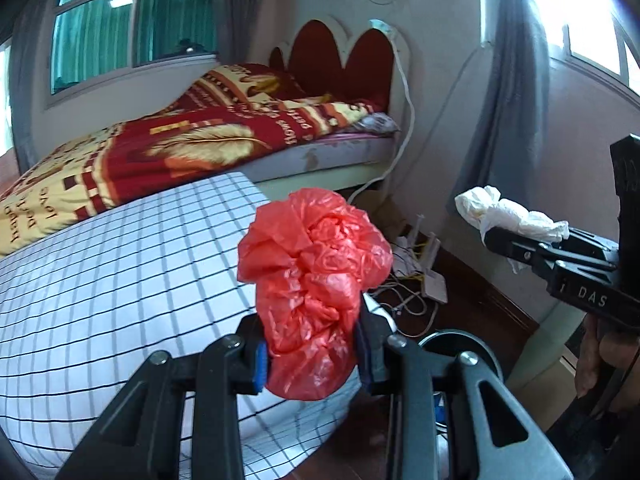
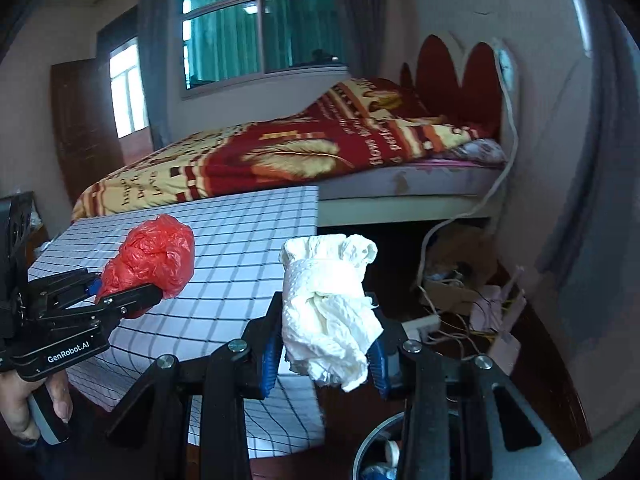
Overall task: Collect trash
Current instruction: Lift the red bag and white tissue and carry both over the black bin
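Observation:
My left gripper [image 1: 310, 360] is shut on a crumpled red plastic bag [image 1: 314, 272] and holds it in the air over the right edge of the checked table [image 1: 120, 280]. My right gripper [image 2: 326, 356] is shut on a crumpled white paper wad [image 2: 328, 312], also held in the air. Each shows in the other's view: the right gripper [image 1: 486, 234] with the white wad [image 1: 504, 216] at the right, the left gripper [image 2: 154, 294] with the red bag [image 2: 154, 254] at the left. A round bin [image 2: 384, 452] sits below the right gripper; it also shows in the left wrist view [image 1: 460, 344].
A bed [image 1: 180, 144] with a red and yellow blanket stands behind the table. Cables and a white router [image 1: 434, 280] lie on the floor by the wall. A grey curtain [image 1: 508, 92] hangs at the right. The bin holds some scraps.

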Action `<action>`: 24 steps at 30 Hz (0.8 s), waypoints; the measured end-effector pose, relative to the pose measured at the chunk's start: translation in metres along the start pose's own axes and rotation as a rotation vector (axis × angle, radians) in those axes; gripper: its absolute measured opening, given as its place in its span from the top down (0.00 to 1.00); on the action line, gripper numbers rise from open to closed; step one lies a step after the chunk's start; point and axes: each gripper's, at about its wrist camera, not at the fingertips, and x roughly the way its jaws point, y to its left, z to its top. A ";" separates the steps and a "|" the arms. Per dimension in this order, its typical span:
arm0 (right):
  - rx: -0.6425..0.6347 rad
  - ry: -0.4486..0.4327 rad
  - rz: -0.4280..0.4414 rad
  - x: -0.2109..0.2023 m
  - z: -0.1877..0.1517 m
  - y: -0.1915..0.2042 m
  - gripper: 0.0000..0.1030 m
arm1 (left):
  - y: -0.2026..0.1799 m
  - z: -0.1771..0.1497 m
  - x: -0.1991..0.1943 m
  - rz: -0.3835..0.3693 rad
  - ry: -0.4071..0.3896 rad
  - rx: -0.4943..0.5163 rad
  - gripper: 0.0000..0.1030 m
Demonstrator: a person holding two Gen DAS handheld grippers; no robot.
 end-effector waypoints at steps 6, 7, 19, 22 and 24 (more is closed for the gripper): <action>0.026 0.013 -0.065 -0.012 -0.019 -0.032 0.62 | -0.031 -0.005 0.009 -0.052 0.015 0.052 0.66; 0.033 0.015 -0.074 -0.015 -0.022 -0.037 0.62 | -0.036 -0.006 0.012 -0.064 0.022 0.058 0.66; 0.097 0.056 -0.180 -0.028 -0.062 -0.086 0.62 | -0.083 -0.024 0.039 -0.169 0.084 0.112 0.66; 0.107 0.065 -0.200 -0.032 -0.071 -0.094 0.62 | -0.093 -0.030 0.046 -0.187 0.100 0.128 0.66; 0.117 0.080 -0.218 -0.033 -0.080 -0.102 0.62 | -0.100 -0.033 0.052 -0.202 0.114 0.136 0.66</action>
